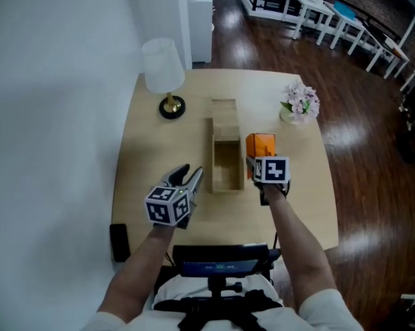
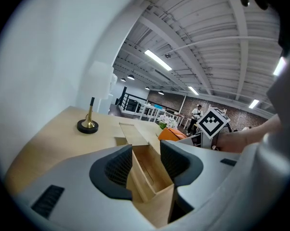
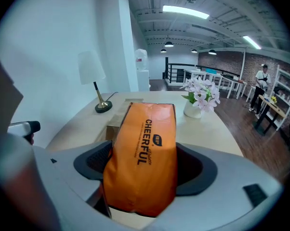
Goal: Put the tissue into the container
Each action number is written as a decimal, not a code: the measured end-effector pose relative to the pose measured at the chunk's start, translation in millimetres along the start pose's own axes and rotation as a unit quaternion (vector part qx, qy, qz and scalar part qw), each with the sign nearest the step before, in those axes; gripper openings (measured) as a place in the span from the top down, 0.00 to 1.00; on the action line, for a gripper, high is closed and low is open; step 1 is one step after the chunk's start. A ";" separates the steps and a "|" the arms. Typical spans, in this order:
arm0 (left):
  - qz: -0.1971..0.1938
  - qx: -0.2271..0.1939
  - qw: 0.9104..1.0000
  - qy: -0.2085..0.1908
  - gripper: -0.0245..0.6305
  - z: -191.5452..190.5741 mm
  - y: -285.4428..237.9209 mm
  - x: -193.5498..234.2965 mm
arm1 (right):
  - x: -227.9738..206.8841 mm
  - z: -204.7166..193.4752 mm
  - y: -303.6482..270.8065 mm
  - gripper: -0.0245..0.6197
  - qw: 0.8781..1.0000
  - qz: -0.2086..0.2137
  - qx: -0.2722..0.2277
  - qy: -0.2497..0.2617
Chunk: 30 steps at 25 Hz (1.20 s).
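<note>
An orange tissue pack (image 1: 260,145) stands just right of the open wooden container (image 1: 226,163), clamped between the pads of my right gripper (image 1: 264,172). In the right gripper view the orange tissue pack (image 3: 142,153) fills the gap between the jaws, with the wooden container (image 3: 117,120) behind it to the left. My left gripper (image 1: 191,178) hovers at the container's near left corner. Its jaws (image 2: 146,160) stand apart, and the wooden container's (image 2: 147,177) left wall shows between them, not pinched. The sliding lid (image 1: 223,110) is pulled out at the far end.
A white table lamp (image 1: 163,71) on a black base stands at the back left. A vase of pink flowers (image 1: 300,103) sits at the back right. A black object (image 1: 119,241) hangs at the table's near left edge. The wall runs along the left side.
</note>
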<state>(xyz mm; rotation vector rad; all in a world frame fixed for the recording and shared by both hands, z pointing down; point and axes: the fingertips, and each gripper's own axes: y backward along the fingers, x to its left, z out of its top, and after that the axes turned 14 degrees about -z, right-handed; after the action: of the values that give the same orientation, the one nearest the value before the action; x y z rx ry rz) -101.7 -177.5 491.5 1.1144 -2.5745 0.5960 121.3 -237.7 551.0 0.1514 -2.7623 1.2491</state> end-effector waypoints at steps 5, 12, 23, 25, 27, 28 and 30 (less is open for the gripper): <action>0.005 -0.006 1.000 -0.006 0.68 2.2 4.3 2.7 | 43.6 8.9 8.1 0.33 0.999 0.025 -0.011 0.017; -0.001 -0.004 1.000 0.000 0.68 0.3 4.9 8.3 | 97.6 8.7 14.9 0.33 0.998 0.053 -0.006 0.042; -0.021 0.016 1.000 0.008 0.69 -17.7 8.1 13.7 | 115.5 -23.6 -6.3 0.33 0.997 0.027 0.042 0.054; -0.031 0.022 0.999 0.008 0.69 -20.7 7.1 11.4 | 116.4 -26.7 -9.7 0.33 0.998 0.030 0.041 0.042; -0.041 0.029 0.999 0.009 0.69 -24.3 5.0 8.6 | 122.1 -28.9 -12.1 0.33 0.998 0.042 0.042 0.030; -0.045 0.033 0.998 0.009 0.69 -26.2 3.5 7.3 | 120.2 -29.1 -13.9 0.33 0.998 0.036 0.042 0.033; -0.051 0.040 0.998 0.008 0.69 -29.2 -0.1 5.4 | 111.9 -31.6 -18.0 0.33 0.998 0.012 0.048 0.041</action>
<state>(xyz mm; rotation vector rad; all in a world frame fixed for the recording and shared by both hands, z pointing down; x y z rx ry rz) -102.8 -167.2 519.4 1.2528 -2.4829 0.6850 14.8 -231.1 600.5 0.0736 -2.6435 1.3613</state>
